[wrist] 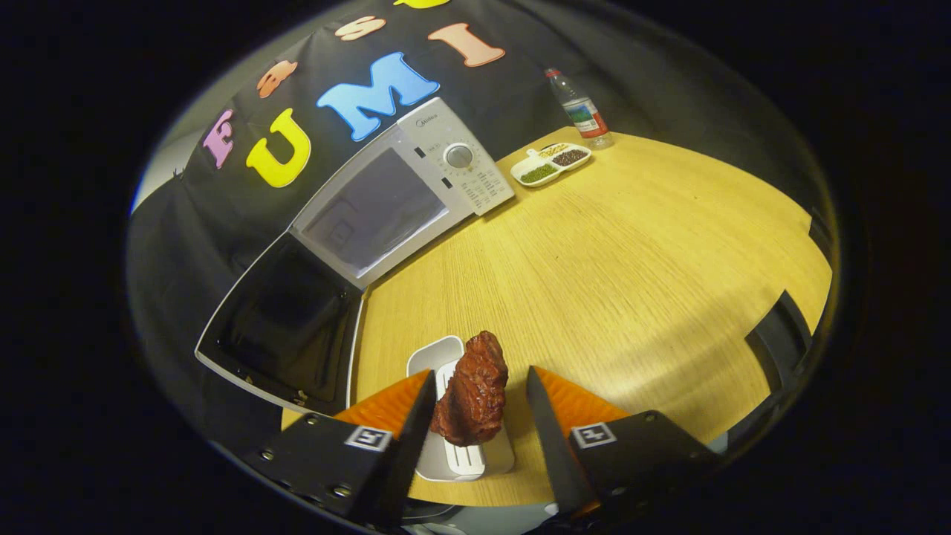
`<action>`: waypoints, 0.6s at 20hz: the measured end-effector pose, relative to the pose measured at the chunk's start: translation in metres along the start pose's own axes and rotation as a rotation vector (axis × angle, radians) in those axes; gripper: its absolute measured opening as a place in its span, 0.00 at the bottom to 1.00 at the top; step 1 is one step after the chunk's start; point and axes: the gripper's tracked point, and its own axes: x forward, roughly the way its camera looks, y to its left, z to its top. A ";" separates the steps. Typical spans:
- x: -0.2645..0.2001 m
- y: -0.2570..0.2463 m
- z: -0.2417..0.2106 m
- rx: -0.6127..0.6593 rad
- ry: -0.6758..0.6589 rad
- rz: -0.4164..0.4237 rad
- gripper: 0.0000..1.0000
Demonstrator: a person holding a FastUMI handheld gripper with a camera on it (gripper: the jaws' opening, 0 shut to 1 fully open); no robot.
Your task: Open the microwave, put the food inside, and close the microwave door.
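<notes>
On the pale wooden table (631, 245), the white microwave (405, 193) stands with its dark door (286, 323) swung open beyond the left finger, while the brown lump of meat (473, 390) stands upright on a white ridged tray (457, 446) between the gripper (479, 412) fingers, which are apart, not pressing it.
</notes>
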 end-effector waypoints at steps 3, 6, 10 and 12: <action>-0.001 0.007 -0.003 0.055 0.031 0.045 0.52; -0.003 0.013 0.002 0.085 0.022 0.065 0.29; -0.007 0.028 0.007 0.055 0.024 0.083 0.07; -0.008 0.036 0.007 0.020 0.043 0.088 0.07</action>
